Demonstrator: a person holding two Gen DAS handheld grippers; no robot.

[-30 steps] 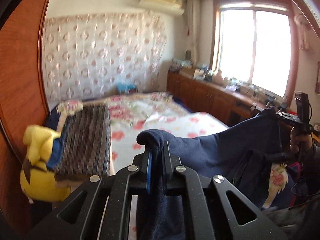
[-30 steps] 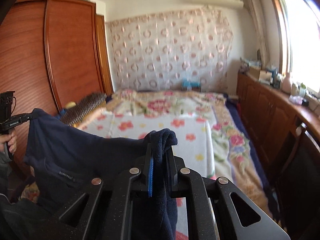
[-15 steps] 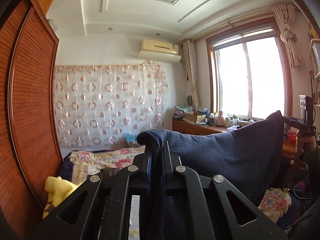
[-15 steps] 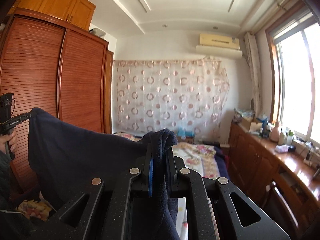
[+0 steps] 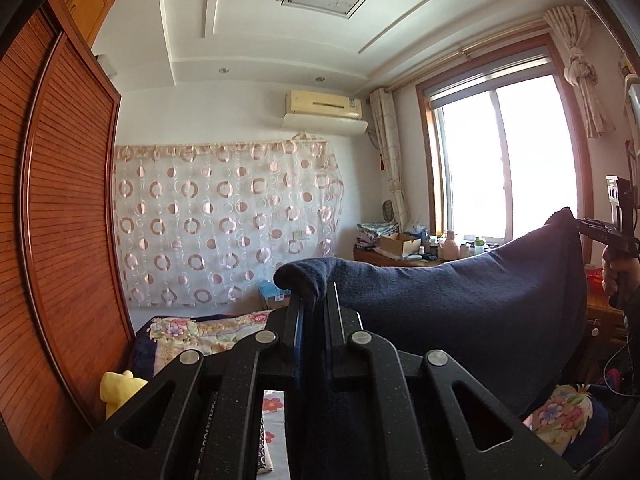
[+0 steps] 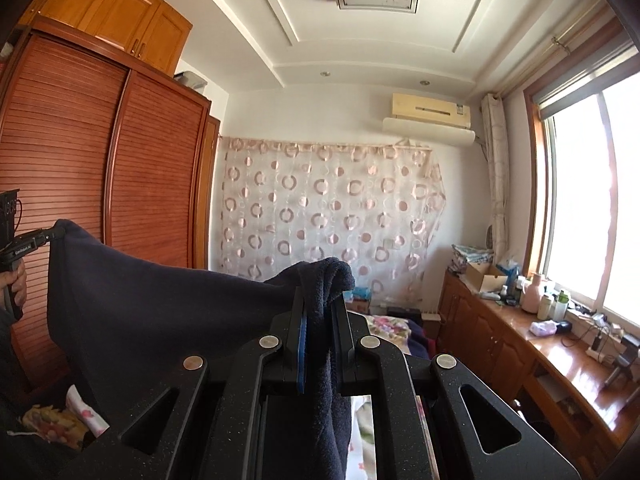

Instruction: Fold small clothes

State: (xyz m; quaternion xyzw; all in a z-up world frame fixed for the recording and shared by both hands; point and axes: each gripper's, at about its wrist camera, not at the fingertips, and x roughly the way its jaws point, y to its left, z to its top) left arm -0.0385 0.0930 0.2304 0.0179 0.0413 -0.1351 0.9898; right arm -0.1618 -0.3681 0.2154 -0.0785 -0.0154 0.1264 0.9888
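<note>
Garment [image 5: 460, 312], pinched at one corner in the left gripper [image 5: 314, 304] and at another, toward 3 o'clock, in the right gripper [image 6: 320, 304], could be dropped if either thin pinch is loosened.

Soft, matt navy fleece garment [image 5: 460, 304]

Each camera sits close behind its own gripper, looking level toward twelve o'clock; both see the curtain [image 5: 224, 224] [image 6: 332, 208] and window [image 5: 500, 160] [image 6: 592, 200].
</note>
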